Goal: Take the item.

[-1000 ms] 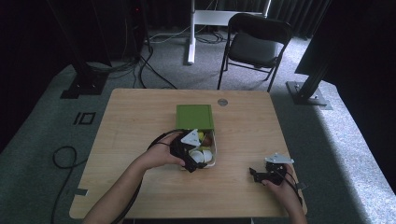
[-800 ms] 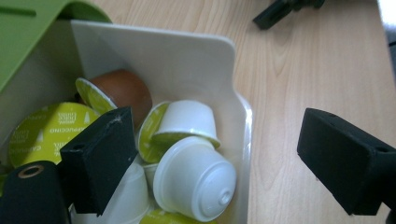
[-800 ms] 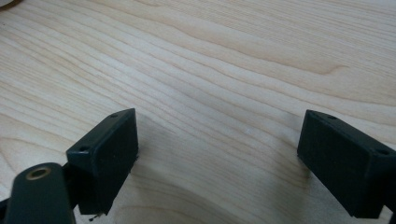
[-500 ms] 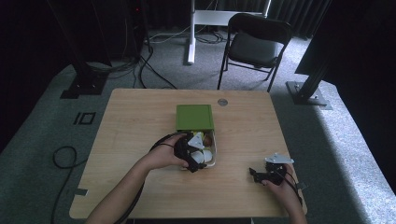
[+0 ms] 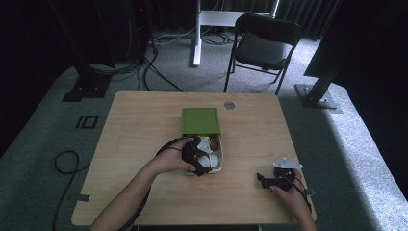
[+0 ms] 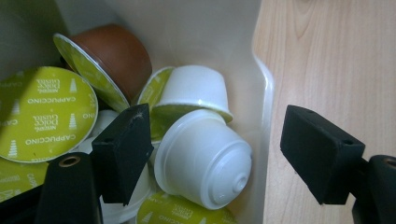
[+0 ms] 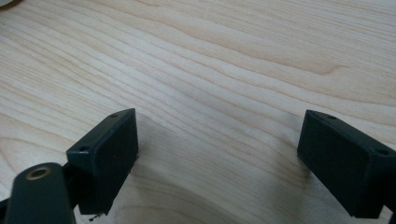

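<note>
My left gripper [image 5: 198,159] reaches into a white box [image 6: 262,140] of coffee capsules. Its jaws have just been closing and still stand apart. A white capsule [image 6: 201,158] lies on its side between them, and so does the box's side wall. One pad [image 6: 122,154] is inside the box close to the capsule's rim, and the other pad [image 6: 317,158] hangs outside over the wood, clear of the wall. A brown capsule [image 6: 116,56] and green-lidded capsules [image 6: 44,112] lie around it. My right gripper [image 5: 263,179] rests on the bare table near the front right, open and empty [image 7: 217,158].
The box's green lid [image 5: 200,120] lies flat just behind the box [image 5: 220,156], mid-table. A small round grommet [image 5: 229,105] sits near the table's far edge. A black chair [image 5: 262,45] and floor cables stand beyond the table.
The left gripper has shifted slightly, settling lower into the box. The right hand and its gripper have stayed where they were.
</note>
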Demonstrator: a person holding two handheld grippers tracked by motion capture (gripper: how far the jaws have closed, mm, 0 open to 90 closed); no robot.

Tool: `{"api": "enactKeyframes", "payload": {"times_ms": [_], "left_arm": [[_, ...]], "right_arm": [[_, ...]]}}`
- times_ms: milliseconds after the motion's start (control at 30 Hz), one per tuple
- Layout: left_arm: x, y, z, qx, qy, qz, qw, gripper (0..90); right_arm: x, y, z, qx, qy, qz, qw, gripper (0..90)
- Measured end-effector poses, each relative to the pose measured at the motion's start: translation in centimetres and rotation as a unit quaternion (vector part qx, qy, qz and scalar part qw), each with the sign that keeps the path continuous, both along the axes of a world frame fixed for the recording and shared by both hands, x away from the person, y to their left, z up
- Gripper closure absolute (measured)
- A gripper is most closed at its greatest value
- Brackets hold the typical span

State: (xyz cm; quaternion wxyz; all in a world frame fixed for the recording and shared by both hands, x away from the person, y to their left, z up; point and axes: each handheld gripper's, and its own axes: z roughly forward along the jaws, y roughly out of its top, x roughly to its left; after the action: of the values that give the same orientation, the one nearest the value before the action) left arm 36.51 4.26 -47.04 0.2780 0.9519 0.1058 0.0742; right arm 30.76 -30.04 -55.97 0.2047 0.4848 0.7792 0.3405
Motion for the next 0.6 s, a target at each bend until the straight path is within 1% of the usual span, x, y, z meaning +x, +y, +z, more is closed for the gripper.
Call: {"api": "enactKeyframes", "payload": {"times_ms": [33, 67, 133, 167, 267, 367, 433, 467, 533, 567, 600], "left_arm": [[0.00, 0.00, 0.00, 0.000, 0.000, 0.000, 1.0000, 26.0], [-0.05, -0.19, -0.19, 0.013, -0.002, -0.005, 0.9999, 26.1], [-0.03, -0.29, -0.40, 0.025, -0.002, -0.006, 0.9997, 27.2], [-0.04, -0.35, -0.54, 0.029, -0.003, -0.005, 0.9996, 29.5], [-0.03, -0.49, -0.58, 0.036, 0.000, -0.002, 0.9993, 29.5], [0.04, -0.53, -0.55, 0.036, 0.007, 0.005, 0.9993, 29.6], [0.04, -0.53, -0.52, 0.037, 0.008, 0.005, 0.9993, 29.8], [0.08, -0.53, -0.45, 0.039, 0.013, 0.010, 0.9991, 30.0], [0.26, -0.46, -0.41, 0.035, 0.017, 0.004, 0.9992, 30.4], [0.34, -0.43, -0.30, 0.028, 0.024, 0.011, 0.9993, 30.9], [0.42, -0.33, 0.04, 0.027, 0.011, 0.014, 0.9995, 34.5]], "right_arm": [[0.00, 0.00, 0.00, 0.000, 0.000, 0.000, 1.0000, 12.2], [0.00, 0.00, 0.00, 0.000, 0.000, 0.000, 1.0000, 12.2], [0.00, 0.00, 0.00, 0.000, 0.000, 0.000, 1.0000, 12.2], [0.00, 0.00, 0.00, 0.000, 0.000, 0.000, 1.0000, 12.2], [0.00, -0.01, 0.00, 0.000, 0.000, 0.000, 1.0000, 12.2], [0.00, -0.01, 0.00, 0.000, 0.000, 0.000, 1.0000, 12.2], [0.00, -0.01, 0.00, 0.000, 0.000, 0.000, 1.0000, 12.2], [0.00, -0.01, 0.00, 0.000, 0.000, 0.000, 1.0000, 12.2], [0.00, 0.00, 0.00, 0.000, 0.000, 0.000, 1.0000, 12.2], [0.00, 0.00, 0.00, 0.000, 0.000, 0.000, 1.0000, 12.2], [0.00, 0.00, 0.00, 0.000, 0.000, 0.000, 1.0000, 12.2]]}}
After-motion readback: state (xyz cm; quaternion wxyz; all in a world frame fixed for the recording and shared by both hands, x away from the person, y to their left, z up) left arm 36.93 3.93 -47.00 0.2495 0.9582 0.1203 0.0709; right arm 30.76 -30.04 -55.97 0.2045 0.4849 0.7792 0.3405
